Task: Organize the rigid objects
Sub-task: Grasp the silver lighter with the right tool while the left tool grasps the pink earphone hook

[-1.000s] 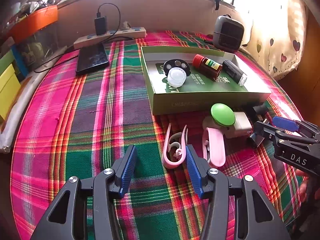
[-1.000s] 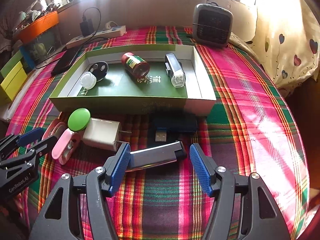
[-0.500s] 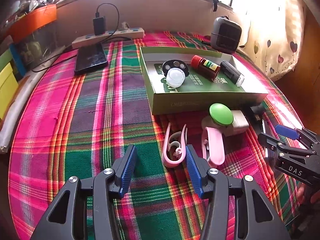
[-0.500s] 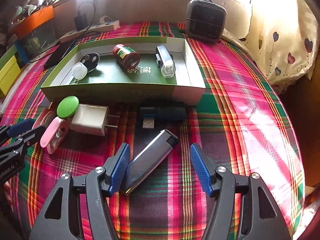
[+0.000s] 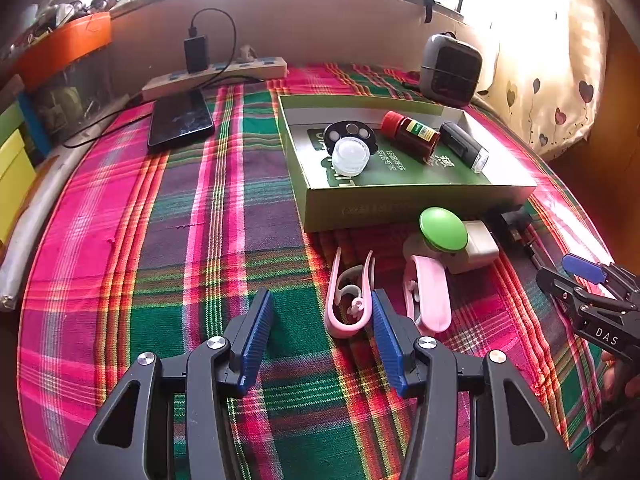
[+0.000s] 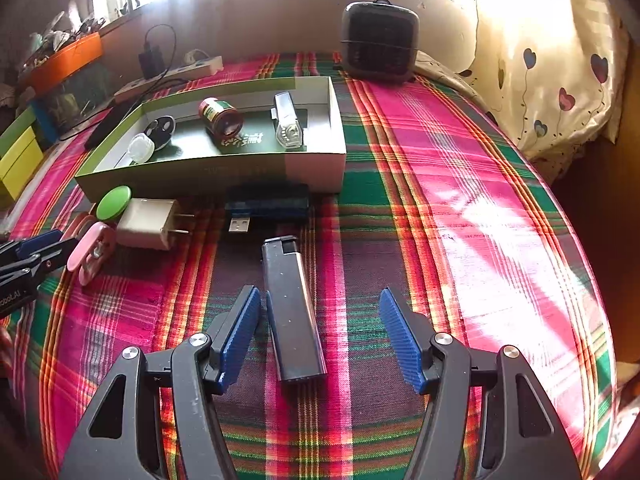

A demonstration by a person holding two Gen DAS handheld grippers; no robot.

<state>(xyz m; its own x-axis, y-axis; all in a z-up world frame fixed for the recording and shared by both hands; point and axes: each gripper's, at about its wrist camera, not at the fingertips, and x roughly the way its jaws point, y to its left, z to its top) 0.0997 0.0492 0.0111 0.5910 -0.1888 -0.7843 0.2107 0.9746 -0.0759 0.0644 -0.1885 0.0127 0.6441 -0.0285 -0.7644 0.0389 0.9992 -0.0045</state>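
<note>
While a second ago the dark, metal-capped rectangular lighter lay crosswise, it now runs lengthwise between the right gripper's wide-open jaws, ungripped on the plaid cloth — better lined up for pickup toward the green cardboard tray. Left gripper open, empty.

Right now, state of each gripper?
Left gripper: open, holding nothing.
Right gripper: open, the lighter between its jaws, not gripped.

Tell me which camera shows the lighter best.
The right wrist view. There the lighter lies whole on the cloth between the open fingers of the right gripper, nearer the left one. The left wrist view shows nothing of it that I can make out.
</note>
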